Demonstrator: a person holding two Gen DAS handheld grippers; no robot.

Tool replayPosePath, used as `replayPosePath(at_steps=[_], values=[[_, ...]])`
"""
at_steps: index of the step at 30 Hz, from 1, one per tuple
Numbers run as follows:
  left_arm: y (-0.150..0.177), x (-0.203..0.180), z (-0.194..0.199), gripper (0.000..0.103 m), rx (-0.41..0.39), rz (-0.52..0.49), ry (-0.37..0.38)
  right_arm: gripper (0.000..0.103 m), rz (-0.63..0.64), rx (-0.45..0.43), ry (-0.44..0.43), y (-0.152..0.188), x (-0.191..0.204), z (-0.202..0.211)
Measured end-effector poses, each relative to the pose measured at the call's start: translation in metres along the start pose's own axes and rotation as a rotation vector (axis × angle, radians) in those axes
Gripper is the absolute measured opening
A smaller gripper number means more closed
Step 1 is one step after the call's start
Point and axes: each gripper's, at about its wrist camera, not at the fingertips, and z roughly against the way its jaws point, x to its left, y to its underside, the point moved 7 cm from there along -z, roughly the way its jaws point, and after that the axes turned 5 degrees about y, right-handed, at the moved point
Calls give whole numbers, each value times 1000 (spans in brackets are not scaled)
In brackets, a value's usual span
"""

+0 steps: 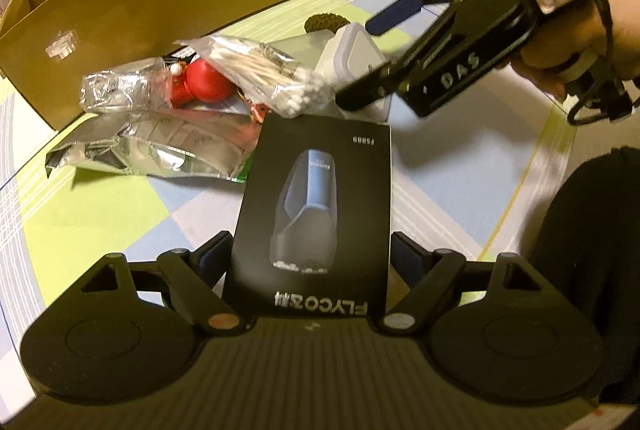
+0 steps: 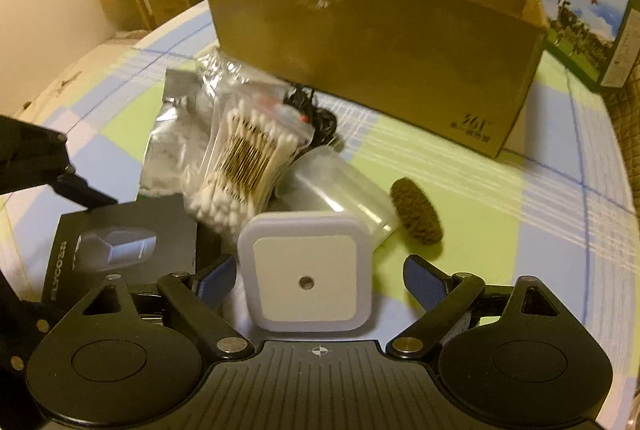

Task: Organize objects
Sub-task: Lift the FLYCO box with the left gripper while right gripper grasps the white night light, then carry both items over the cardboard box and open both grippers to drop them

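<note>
The left gripper [image 1: 310, 254] is clamped on one black FLYCO shaver box [image 1: 316, 198], long axis running near-to-far. The right gripper [image 2: 316, 282] stands open around one white square night light [image 2: 306, 280], near the cardboard box [image 2: 380, 62].

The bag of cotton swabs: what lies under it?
Under the bag of cotton swabs a silver foil pouch and a black cable show; a red ball sits beside. The rest is covered.
</note>
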Motion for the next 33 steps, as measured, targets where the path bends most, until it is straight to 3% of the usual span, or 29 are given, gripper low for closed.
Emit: replayPosePath(at_steps=[2,13,22,28,33], values=[[-3,-1,-2,81,1,-5,-8,63,-6,21,-3,3,1,-6],[-15,-10,-15,76,20,8,-9,62,-82,-6,28,13,-13,17],[-15,-19,14,76,0,28,-25,62,-105,-43,64,14,-18,63],[-27,-5,50,76,-55,101,-44,62,-88,-80,69,-14,-15,88],[-59,27,91,76,-128,166,-107,62,-84,-134,70,-66,-24,102]])
